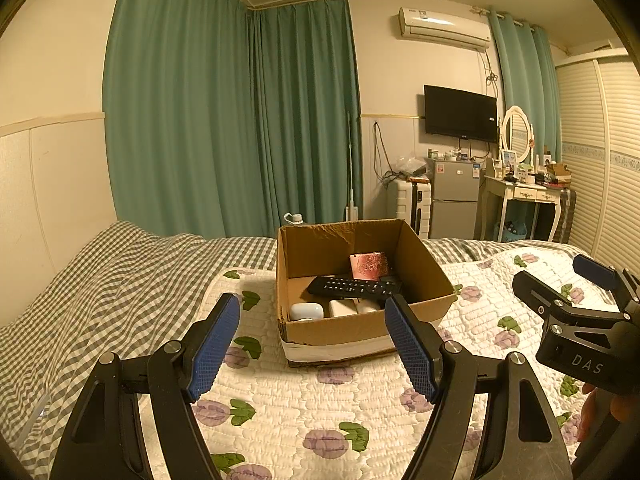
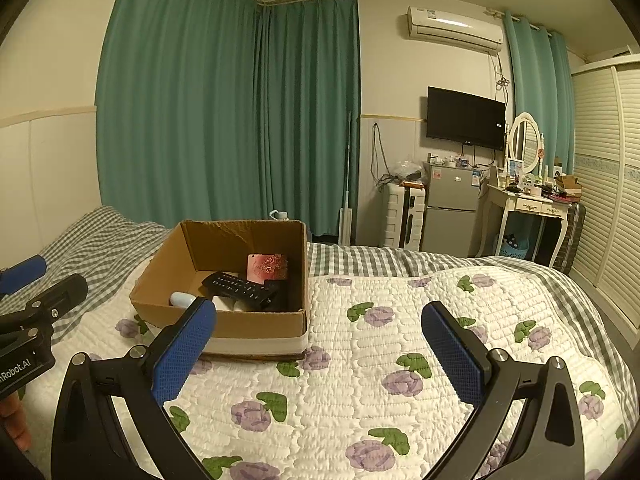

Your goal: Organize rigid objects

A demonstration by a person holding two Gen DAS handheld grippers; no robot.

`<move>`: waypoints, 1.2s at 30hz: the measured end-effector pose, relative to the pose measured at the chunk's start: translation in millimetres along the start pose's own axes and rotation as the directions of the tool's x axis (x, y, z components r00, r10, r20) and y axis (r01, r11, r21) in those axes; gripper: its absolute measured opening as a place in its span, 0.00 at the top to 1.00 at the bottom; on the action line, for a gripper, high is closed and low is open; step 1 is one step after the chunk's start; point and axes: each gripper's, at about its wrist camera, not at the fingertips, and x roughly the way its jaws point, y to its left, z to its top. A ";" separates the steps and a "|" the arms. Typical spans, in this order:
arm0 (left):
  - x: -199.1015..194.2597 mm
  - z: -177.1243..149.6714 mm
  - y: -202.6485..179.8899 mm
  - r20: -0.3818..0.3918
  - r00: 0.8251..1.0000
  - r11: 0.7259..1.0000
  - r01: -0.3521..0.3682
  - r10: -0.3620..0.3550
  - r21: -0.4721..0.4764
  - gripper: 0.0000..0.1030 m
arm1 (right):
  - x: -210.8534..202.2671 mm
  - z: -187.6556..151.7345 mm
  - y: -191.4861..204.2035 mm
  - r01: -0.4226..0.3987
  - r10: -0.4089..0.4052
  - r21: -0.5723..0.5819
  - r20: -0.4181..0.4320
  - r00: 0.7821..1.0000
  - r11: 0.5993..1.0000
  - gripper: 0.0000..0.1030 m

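An open cardboard box (image 1: 424, 268) (image 2: 168, 276) stands on the floral quilt. In it lie a black remote control (image 1: 354, 287) (image 2: 240, 286), a pink patterned card case (image 1: 370, 266) (image 2: 267, 267), a white earbud case (image 1: 306, 312) (image 2: 182, 299) and white blocks (image 1: 352, 306). My left gripper (image 1: 314, 320) is open and empty, held just in front of the box. My right gripper (image 2: 320, 326) is open and empty, to the right of the box over the quilt; it also shows at the right edge of the left wrist view (image 1: 576, 292).
The bed carries a floral quilt (image 2: 400, 320) over a grey checked sheet (image 1: 100, 280). Green curtains (image 1: 224, 120) hang behind. A fridge (image 2: 452, 208), white suitcase (image 2: 400, 216), dressing table (image 2: 528, 204) and wall TV (image 2: 466, 118) stand beyond the bed's far side.
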 end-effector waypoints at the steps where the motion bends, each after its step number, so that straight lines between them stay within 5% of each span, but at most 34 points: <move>1: 0.1 -0.2 0.1 0.000 1.000 1.000 0.001 -0.001 0.000 0.24 | 0.0 0.0 0.0 0.001 -0.001 0.000 0.000 1.000 1.000 0.00; 36: 0.5 -1.1 0.2 -0.001 1.000 1.000 0.003 -0.003 0.001 0.24 | 1.4 -3.4 1.2 0.006 -0.006 0.007 -0.013 1.000 1.000 0.00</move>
